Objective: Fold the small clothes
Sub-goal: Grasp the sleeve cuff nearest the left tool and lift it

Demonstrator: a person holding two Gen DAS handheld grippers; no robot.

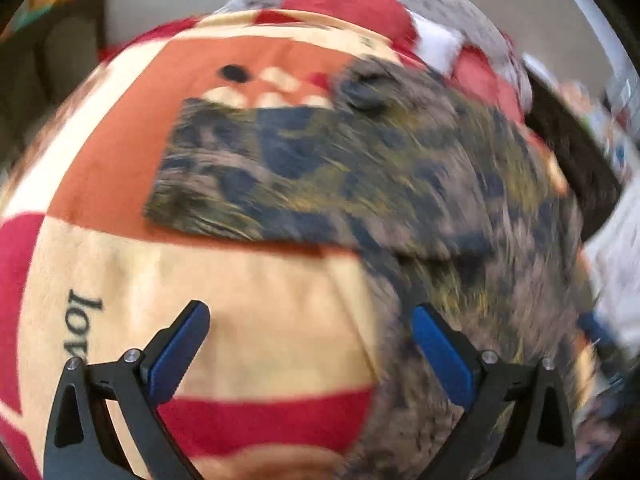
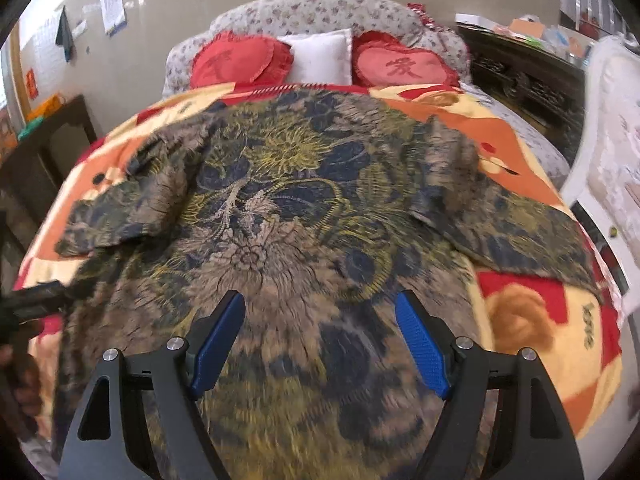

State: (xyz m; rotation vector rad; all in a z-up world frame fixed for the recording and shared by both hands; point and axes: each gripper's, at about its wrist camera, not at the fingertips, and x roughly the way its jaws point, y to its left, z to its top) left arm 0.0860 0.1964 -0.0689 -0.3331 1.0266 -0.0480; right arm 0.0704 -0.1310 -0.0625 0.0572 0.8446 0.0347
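the patterned shirt is lying spread flat on the bed, its body running toward the far pillows and both short sleeves sticking out, one to the left and one to the right. it is resting on a blanket blocked in orange, cream and red, which is covering most of the bed. nothing on the shirt is folded yet, so the task seems to be at its very start.

the right gripper is hovering above the near hem with its jaws standing wide and nothing between them. the left gripper is likewise released and empty, hanging over the blanket just beside the shirt's left edge, with the left sleeve lying ahead of it; that view is smeared with blur.

beyond the shirt, two red heart cushions and a white pillow are leaning at the headboard, and dark furniture is standing on either side of the bed.

the risks from here: the blanket is soft and lies right under the thin cloth, so a gripper closing low could be pinching blanket along with shirt and dragging both. a grab taken off the hem corners would likely be pulling the fold crooked, and the two sides, lifted unevenly, could be bunching the body.
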